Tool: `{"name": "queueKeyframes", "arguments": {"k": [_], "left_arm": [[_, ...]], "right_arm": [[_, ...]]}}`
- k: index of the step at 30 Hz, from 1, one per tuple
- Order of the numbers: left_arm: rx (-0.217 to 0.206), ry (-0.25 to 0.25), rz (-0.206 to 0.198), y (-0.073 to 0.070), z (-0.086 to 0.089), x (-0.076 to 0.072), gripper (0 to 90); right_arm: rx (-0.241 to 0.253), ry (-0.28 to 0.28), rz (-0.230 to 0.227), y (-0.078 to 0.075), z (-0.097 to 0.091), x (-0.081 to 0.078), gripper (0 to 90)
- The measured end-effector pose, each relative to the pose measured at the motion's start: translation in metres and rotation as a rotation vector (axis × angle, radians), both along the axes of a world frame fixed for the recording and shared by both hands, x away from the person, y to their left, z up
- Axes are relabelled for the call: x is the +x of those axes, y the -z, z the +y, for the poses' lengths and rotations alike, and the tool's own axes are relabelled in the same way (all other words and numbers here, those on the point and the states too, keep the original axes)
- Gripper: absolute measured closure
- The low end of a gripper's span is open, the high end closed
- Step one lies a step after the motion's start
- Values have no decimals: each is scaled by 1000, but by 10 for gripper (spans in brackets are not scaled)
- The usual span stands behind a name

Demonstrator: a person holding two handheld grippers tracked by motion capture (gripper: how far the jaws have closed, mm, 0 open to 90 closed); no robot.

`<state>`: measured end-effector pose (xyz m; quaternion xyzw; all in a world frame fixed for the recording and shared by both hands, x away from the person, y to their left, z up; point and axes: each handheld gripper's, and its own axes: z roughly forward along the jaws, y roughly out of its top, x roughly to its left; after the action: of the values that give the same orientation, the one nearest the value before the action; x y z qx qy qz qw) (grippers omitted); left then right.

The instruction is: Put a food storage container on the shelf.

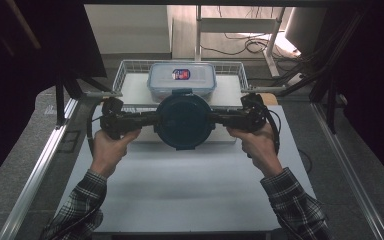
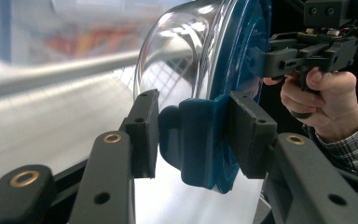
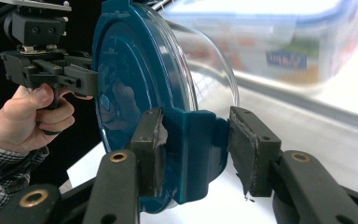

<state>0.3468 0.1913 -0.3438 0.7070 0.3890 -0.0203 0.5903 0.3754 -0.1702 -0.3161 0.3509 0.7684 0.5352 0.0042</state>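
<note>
A round glass bowl with a dark teal lid (image 1: 184, 120) hangs above the white table (image 1: 180, 195), held between both grippers with the lid facing up. My left gripper (image 1: 152, 119) clamps the teal side clip (image 2: 196, 140) on the bowl's left, one pad on each face of it. On the opposite side my right gripper (image 1: 216, 118) clamps the other clip (image 3: 198, 144) the same way. The bowl's clear glass body (image 2: 177, 60) looks empty. Across the lid (image 3: 130, 84), each gripper view shows the other hand's gripper (image 2: 307, 51) (image 3: 46, 70).
Just behind the bowl stands a wire basket (image 1: 125, 67) holding a clear rectangular box with a blue-rimmed lid (image 1: 181, 77). Metal rails (image 1: 40, 165) run along both sides of the table. Cables and a desk frame lie on the floor beyond.
</note>
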Motion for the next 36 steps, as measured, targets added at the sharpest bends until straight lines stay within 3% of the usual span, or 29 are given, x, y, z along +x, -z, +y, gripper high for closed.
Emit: {"name": "queueKeyframes", "arguments": {"k": [8, 21, 36], "left_arm": [[-13, -9, -40, -28, 6, 15, 566], [-42, -19, -59, -65, 12, 44, 566], [-64, -31, -61, -84, 17, 82, 564]], "right_arm": [[10, 3, -30, -28, 5, 12, 565], [45, 12, -73, -66, 10, 40, 567], [58, 42, -96, -90, 16, 73, 565]]}}
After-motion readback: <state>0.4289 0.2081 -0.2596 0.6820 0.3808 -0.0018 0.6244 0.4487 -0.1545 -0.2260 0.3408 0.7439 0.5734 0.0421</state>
